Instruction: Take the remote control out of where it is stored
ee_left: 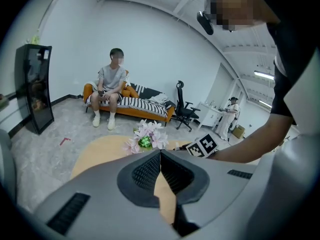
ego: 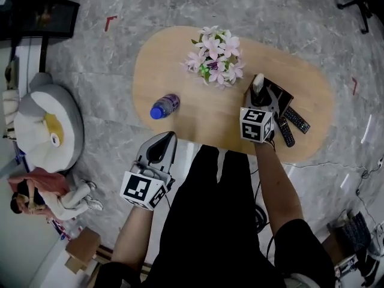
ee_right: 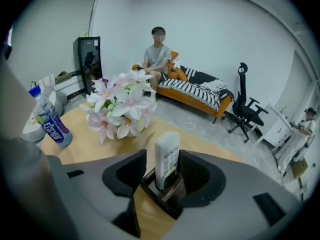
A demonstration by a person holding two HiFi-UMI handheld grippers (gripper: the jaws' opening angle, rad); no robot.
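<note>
While left tongs (ee_left: 160, 154) meet, wide right tongs (ee_right: 166, 173) flank the upright white remote (ee_right: 167, 156).

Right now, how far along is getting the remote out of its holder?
Done: nothing lifted yet; the white remote stands upright in the dark holder on the table. In hand: the right gripper is open, a jaw on each side of the remote, not pressing it. The left gripper is shut and empty. Left: close on the remote and lift it out.
</note>
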